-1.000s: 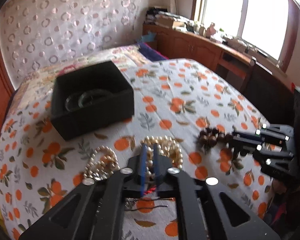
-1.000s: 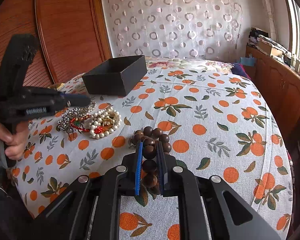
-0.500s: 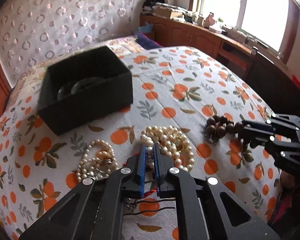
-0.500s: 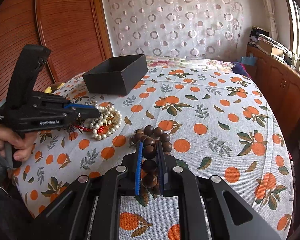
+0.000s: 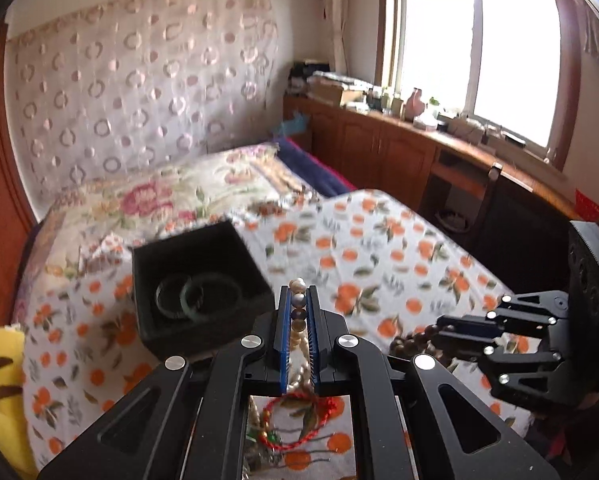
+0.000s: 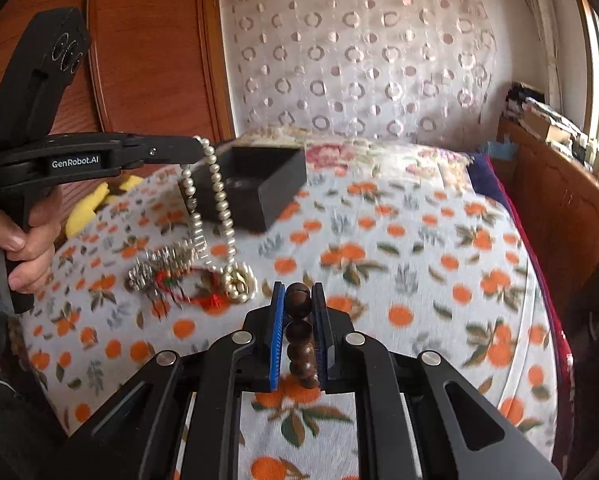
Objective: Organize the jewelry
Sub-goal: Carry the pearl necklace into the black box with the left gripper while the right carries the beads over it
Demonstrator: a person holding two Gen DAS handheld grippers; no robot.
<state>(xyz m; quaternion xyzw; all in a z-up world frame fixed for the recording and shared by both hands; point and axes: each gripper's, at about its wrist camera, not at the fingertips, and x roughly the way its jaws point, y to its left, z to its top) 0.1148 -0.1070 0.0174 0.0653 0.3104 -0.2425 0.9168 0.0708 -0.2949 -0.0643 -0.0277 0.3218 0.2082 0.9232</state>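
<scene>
Orange-patterned bedspread (image 6: 399, 248) covers the bed that serves as work surface, with a curtained headboard wall behind and a window and wooden cabinets along one side.

Left gripper (image 5: 298, 312): fingers closed on a pearl necklace (image 6: 213, 184). In the right wrist view the strand hangs from the tips, and its lower end appears to meet the bedspread beside a red cord bracelet (image 6: 187, 284) and a silver chain (image 6: 159, 260); contact or tangling cannot be confirmed.

Right gripper (image 6: 298, 328): fingers closed on a dark wooden bead bracelet (image 6: 299, 332), held clear of the bedspread.

Black box (image 5: 197, 288) sits open on the bedspread, ahead of the left gripper; two green bangles (image 5: 197, 294) lie inside.

Step in hand, as judged: carrying both pieces to the box. The next move calls for raising the pearl strand until its tail clears the remaining heap, then bringing it over the box before opening.

Limits: motion blur softens the bedspread and the jewellery heap. The right gripper body hides most of the bead bracelet's loop. Box contents are not visible from the right wrist view.
</scene>
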